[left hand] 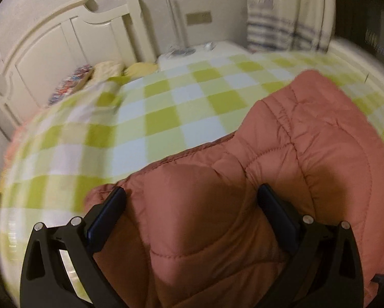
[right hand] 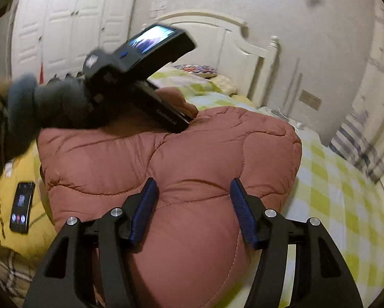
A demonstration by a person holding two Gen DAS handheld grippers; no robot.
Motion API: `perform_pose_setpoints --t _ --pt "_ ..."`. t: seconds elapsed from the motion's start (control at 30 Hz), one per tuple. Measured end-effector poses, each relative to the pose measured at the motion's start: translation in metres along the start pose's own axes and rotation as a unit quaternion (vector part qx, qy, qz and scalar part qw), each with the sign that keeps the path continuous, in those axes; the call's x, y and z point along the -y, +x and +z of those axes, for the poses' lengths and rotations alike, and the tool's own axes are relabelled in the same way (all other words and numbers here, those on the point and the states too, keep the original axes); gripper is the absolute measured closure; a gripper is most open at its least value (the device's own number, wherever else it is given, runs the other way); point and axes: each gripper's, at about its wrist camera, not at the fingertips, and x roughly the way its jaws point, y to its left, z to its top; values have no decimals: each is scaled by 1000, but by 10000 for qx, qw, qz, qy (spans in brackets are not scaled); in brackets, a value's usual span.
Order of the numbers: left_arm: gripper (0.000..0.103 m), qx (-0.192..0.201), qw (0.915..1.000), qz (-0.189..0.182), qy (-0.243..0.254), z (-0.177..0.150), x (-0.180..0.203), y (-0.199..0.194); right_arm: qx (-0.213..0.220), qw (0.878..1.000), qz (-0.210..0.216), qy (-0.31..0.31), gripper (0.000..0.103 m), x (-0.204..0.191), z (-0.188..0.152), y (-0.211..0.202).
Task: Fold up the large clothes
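Puffy jacket (right hand: pixel 171 159) bundled on the bed (right hand: pixel 346 205), near its foot-side edge. Right gripper (right hand: pixel 194 205) fingers released, spread above it. Left gripper (left hand: pixel 192 220) fingers spread, jacket bulging between; grip unclear.

free: checked bedsheet (left hand: pixel 163 118) beyond jacket (left hand: pixel 281 169) | blocked: headboard (left hand: pixel 63 59), phone (right hand: pixel 22 206) beside jacket

Puffy jacket (left hand: pixel 281 154) cut off at the left-wrist frame's near edge, bed's (left hand: pixel 50 154) left side motion-blurred, phone (right hand: pixel 21 207) screen too small to read
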Motion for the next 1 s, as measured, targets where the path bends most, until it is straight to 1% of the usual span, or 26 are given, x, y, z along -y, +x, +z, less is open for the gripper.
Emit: perform_pose_setpoints --t 0.07,0.2,0.27,0.3,0.37,0.4,0.43,0.47,0.5,0.53,0.57,0.6,0.63,0.7,0.77,0.83,0.9,1.0 --pt "2 37 9999 -106 -83 1 0 2 62 9999 -55 70 44 1 -3 -4" --pt "2 -2 10000 -30 -6 8 10 6 45 9994 -128 332 38 10 -4 -9" --pt "2 -52 9998 48 -192 12 11 8 47 9983 -235 531 38 12 4 -22" --pt "2 -55 9995 63 -313 13 12 7 205 9979 -296 536 38 10 8 -32" --pt "2 -4 9986 83 -514 16 18 8 533 9975 -323 334 38 -1 14 -50" --pt "2 59 9984 75 -550 18 23 9 570 9976 -317 230 35 -7 15 -51" --pt "2 85 9985 67 -544 19 27 10 511 9982 -302 115 34 -15 13 -47" --pt "2 97 9986 52 -513 22 30 11 332 9991 -264 8 34 -22 11 -38" --pt "2 115 9988 29 -479 22 31 11 -81 9997 -227 -85 32 -32 2 -17" --pt "2 144 9989 3 -451 22 31 10 -191 9990 -352 -173 31 -40 -7 -6" --pt "2 158 9988 5 -455 20 28 9 -106 9983 -485 -315 31 -47 -13 -1" --pt "2 157 9986 45 -493 18 24 5 -53 9977 -537 -407 31 -52 -16 0" --pt "2 162 9984 96 -525 16 22 1 -72 9980 -499 -391 31 -53 -15 -1" --pt "2 236 9975 376 -552 11 21 -13 -119 9982 -402 -430 31 -54 -13 -3" --pt "2 363 9953 721 -527 2 25 -31 -101 9978 -398 -519 31 -58 -15 -4" --pt "2 423 9934 930 -514 -9 27 -41 -52 9979 -368 -535 31 -62 -18 -5" --pt "2 440 9916 1059 -591 -22 25 -47 -21 9977 -282 -615 31 -67 -21 -9" --pt "2 511 9908 976 -781 -37 15 -55 -38 9971 -211 -734 31 -70 -22 -13"
